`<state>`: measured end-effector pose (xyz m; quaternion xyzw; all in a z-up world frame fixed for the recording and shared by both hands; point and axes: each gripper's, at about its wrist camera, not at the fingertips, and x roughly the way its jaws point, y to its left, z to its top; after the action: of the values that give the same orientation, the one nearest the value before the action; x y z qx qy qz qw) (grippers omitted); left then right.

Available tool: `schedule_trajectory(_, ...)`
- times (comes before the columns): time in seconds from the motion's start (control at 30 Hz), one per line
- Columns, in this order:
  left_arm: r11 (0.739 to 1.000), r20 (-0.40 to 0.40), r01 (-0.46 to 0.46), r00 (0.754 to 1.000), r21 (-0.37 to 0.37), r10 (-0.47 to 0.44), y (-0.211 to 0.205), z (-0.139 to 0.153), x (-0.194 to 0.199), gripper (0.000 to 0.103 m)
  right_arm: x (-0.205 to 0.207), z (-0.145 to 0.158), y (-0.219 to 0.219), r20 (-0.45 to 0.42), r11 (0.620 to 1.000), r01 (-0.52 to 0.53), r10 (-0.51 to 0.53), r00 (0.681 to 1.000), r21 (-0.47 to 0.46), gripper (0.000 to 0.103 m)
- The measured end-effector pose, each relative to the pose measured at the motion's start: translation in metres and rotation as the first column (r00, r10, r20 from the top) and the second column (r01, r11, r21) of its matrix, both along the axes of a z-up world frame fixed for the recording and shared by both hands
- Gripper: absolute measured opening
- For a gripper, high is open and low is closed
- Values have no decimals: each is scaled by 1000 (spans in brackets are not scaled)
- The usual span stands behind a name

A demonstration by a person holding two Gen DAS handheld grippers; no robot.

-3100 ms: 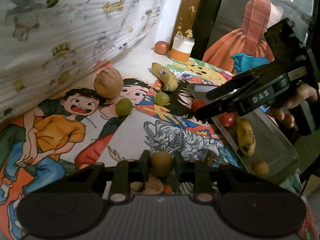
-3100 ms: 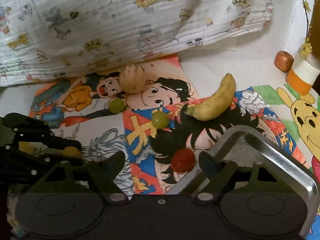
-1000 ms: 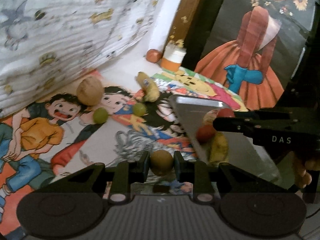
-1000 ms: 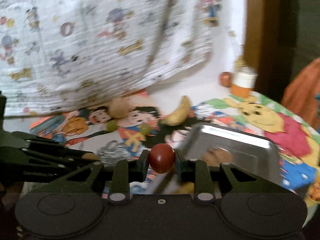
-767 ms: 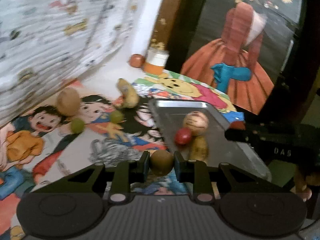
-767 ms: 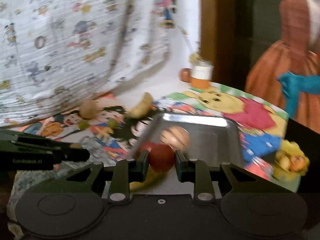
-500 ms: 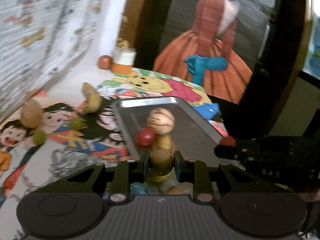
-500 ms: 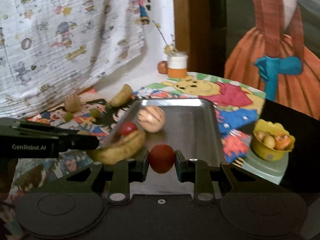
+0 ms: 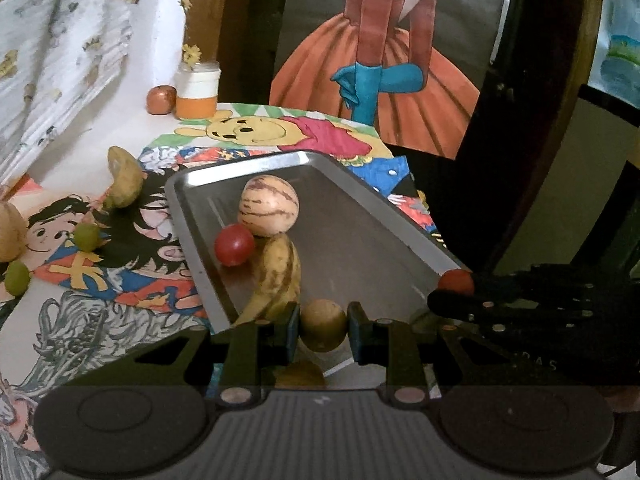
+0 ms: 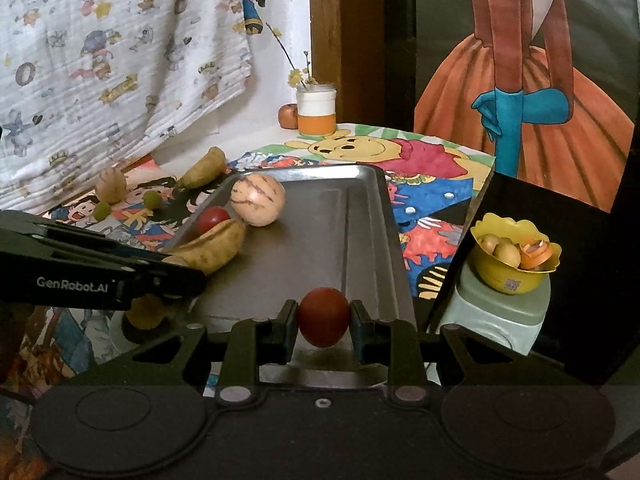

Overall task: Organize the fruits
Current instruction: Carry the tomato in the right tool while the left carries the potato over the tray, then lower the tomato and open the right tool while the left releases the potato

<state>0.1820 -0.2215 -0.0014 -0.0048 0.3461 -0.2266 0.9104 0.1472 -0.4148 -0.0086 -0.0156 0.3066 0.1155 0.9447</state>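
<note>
The metal tray [image 10: 360, 216] stretches straight ahead of both tools, its long axis running away from them toward the back wall, near end right under their tips. On the cartoon-printed cloth [image 9: 120, 292], off to the left of the left gripper [image 9: 323, 326], lie a second banana [image 9: 122, 180], a pale brown fruit [image 10: 111, 185] and two green grapes [image 9: 86, 236] not yet collected.

Inside the tray, ahead and a little left of the left gripper, a spotted banana [image 9: 280, 276] lies roughly lengthwise, one end pointing back at the tool and the other touching a striped melon-like fruit [image 9: 269, 205], with a red tomato [image 9: 234, 245] just beside them.

The left gripper is clamped on a small brownish-green round fruit [image 9: 323, 325], held over the tray's near left corner; another small yellowish fruit [image 9: 299, 374] sits just below it. The right gripper [image 10: 323, 317] pinches a second red tomato [image 10: 323, 316] over the near end of the tray, toward its right rim.

My worry is rolling. Both held pieces are round and the tray is smooth, so if let go from any height they may run about or bounce over the low rim. The right one hangs close to the table edge, where a yellow bowl [image 10: 514, 264] sits lower down. The left release could also knock the banana.
</note>
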Motion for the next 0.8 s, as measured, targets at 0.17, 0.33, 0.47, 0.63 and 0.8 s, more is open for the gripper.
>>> schedule_trajectory(0.17,999,-7,16,1000,29,-15,-5,-2,1,28,0,-2,1,-6,1000,0,0,1000,-9,30)
schedule_trajectory(0.33,999,-24,24,999,41,-23,-6,-4,4,28,0,-1,0,0,1000,5,-5,1000,-11,30)
schedule_trajectory(0.47,999,-46,21,999,42,-19,-6,-7,6,28,-1,-1,1,-6,1000,6,-7,1000,-16,31)
schedule_trajectory(0.63,1000,-62,18,998,7,-18,-2,-7,8,28,-3,1,1,-3,1000,11,-12,1000,-23,32)
schedule_trajectory(0.8,1000,-37,12,999,-11,-12,2,1,3,29,-11,12,-3,23,999,38,-37,999,-29,43)
